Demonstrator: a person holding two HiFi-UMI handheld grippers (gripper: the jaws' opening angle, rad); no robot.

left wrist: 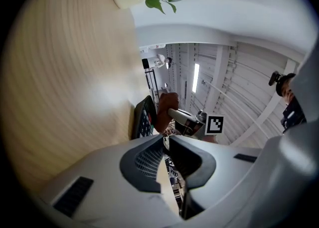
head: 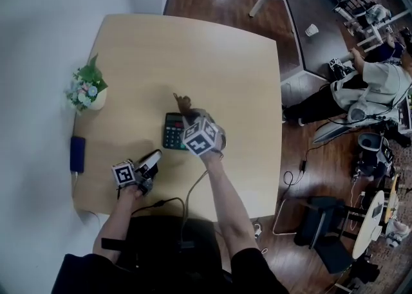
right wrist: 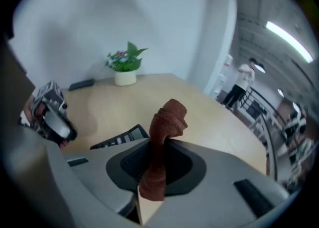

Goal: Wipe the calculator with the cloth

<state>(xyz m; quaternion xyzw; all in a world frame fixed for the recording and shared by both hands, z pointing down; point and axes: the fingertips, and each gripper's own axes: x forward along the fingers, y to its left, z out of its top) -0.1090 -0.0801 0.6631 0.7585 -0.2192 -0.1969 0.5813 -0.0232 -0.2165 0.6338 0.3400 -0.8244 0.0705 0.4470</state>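
Left of calculator (head: 172, 132): potted plant (head: 85, 90), dark blue block (head: 77, 154).

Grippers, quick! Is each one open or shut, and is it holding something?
The left gripper is shut, with nothing between its jaws.
The right gripper is shut on the brown cloth.

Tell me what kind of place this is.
Probably an open-plan office or lab: a light wooden table with a calculator and potted plant, a long dark desk nearby, and a person beside it.
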